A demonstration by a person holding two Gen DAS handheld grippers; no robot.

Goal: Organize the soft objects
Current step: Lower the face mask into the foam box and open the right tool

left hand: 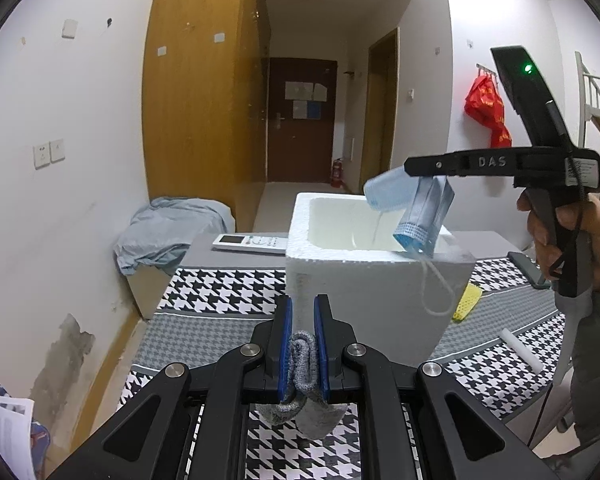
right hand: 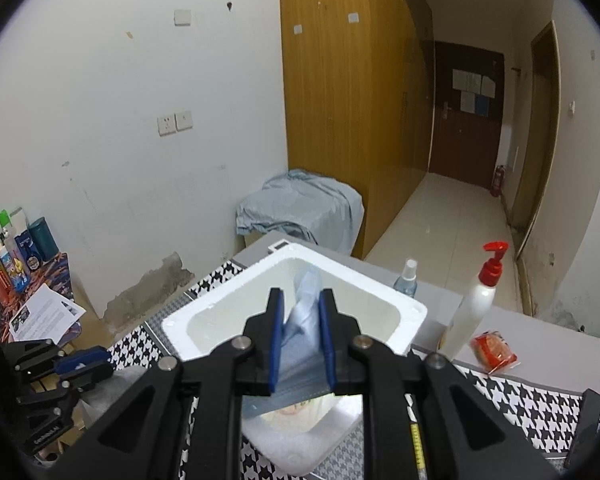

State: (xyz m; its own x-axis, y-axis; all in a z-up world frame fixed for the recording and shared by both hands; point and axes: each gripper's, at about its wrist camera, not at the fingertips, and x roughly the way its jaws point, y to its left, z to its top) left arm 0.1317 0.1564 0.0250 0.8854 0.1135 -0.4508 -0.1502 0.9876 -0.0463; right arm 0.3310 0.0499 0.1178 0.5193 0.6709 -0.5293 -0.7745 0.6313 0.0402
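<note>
Two claws pinched, right claw [left hand: 410, 168] over foam box [left hand: 376, 272]

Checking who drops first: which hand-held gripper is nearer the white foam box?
Right. The right hand-held gripper holds a blue face mask over the white foam box; the left hand-held gripper, shut on a grey sock, sits short of it.

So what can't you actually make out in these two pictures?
- Box bottom: right wrist view, hidden by the mask and right gripper.
- Sock length: left wrist view, clamped in the left gripper, lower part behind it.
- Wall papers: too small to read.
</note>
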